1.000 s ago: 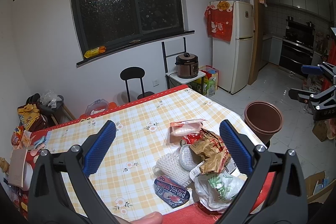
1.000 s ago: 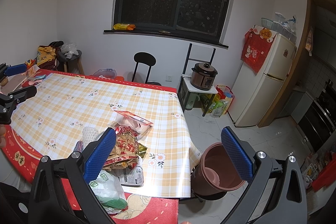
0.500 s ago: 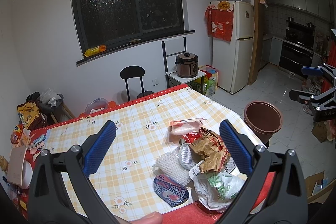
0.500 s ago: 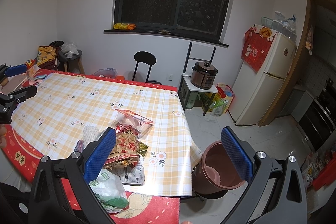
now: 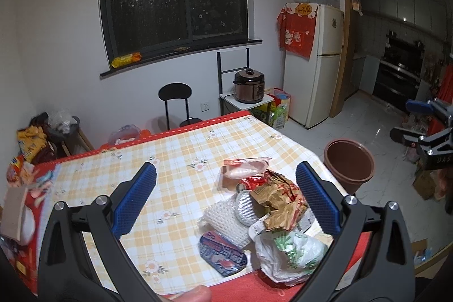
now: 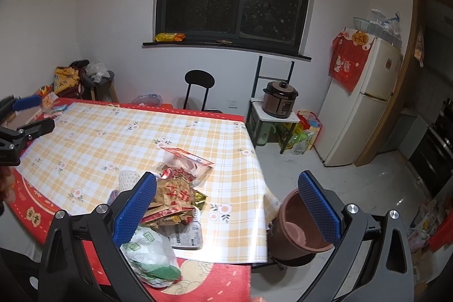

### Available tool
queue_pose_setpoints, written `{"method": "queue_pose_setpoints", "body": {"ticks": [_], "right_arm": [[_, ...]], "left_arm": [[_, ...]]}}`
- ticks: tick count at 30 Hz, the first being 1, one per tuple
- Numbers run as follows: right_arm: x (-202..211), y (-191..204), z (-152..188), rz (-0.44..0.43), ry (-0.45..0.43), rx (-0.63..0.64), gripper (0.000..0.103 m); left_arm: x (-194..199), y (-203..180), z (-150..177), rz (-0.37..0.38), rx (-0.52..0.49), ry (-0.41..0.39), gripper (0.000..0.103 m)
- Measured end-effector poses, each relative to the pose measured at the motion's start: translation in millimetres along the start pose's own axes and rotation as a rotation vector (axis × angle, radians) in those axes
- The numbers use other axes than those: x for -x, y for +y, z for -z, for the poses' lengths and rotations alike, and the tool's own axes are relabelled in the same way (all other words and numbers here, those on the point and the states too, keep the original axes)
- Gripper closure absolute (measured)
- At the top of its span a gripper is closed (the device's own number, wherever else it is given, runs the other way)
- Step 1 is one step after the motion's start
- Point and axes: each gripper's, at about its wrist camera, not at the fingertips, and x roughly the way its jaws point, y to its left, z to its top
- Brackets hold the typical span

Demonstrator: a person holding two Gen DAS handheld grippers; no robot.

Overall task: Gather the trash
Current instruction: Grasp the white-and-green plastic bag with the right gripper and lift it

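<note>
A heap of trash lies at the near right corner of the checked table [image 5: 181, 160]: a crumpled brown paper bag [image 5: 279, 200], a white foam net [image 5: 223, 220], a clear plastic bag [image 5: 288, 254], a red can [image 5: 250, 183], a pink packet [image 5: 245, 170] and a flat blue-red wrapper [image 5: 222, 254]. My left gripper [image 5: 226, 200] hovers open above the heap, holding nothing. My right gripper [image 6: 226, 208] is open too, between the brown paper bag [image 6: 172, 203] and the brown bin [image 6: 297, 228] on the floor by the table's corner. The brown bin [image 5: 348, 163] looks empty.
A black chair [image 5: 175, 101] stands behind the table, and a rice cooker [image 5: 249, 85] sits on a small stand beside a white fridge [image 5: 314, 64]. Snack bags and clutter [image 5: 31, 143] crowd the table's far left end. A doorway on the right opens onto a kitchen.
Both views have shifted only slightly; the heap and the bin sit a little lower and nearer in the left wrist view. Both grippers stay open and empty.
</note>
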Motion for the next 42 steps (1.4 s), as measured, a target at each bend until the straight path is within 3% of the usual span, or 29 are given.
{"method": "queue_pose_setpoints", "body": {"ticks": [3, 5, 11, 20, 24, 32, 39, 42], "right_arm": [[-7, -1, 15, -0.032, -0.052, -0.093, 0.004], [-21, 3, 35, -0.1, -0.062, -0.175, 0.004], [-57, 33, 85, -0.19, 0.023, -0.228, 0.004], [-89, 76, 129, -0.256, 0.122, -0.138, 0.004], [-103, 96, 138, -0.279, 0.172, -0.065, 0.004], [-131, 139, 162, -0.311, 0.278, 0.092, 0.004], [-167, 146, 192, -0.259, 0.399, 0.135, 0.004], [-176, 143, 203, -0.276, 0.457, 0.103, 0.004]], "left_arm": [[-2, 8, 10, 0.003, 0.041, -0.004, 0.006], [-4, 12, 20, -0.015, 0.064, -0.007, 0.006], [-30, 34, 66, 0.006, 0.155, 0.066, 0.006], [-62, 57, 135, 0.013, 0.353, 0.161, 0.006], [-71, 57, 144, -0.033, 0.336, 0.203, 0.006], [-84, 59, 161, -0.034, 0.326, 0.293, 0.006], [-83, 66, 165, -0.026, 0.337, 0.301, 0.006], [-83, 69, 167, -0.017, 0.346, 0.3, 0.006]]}}
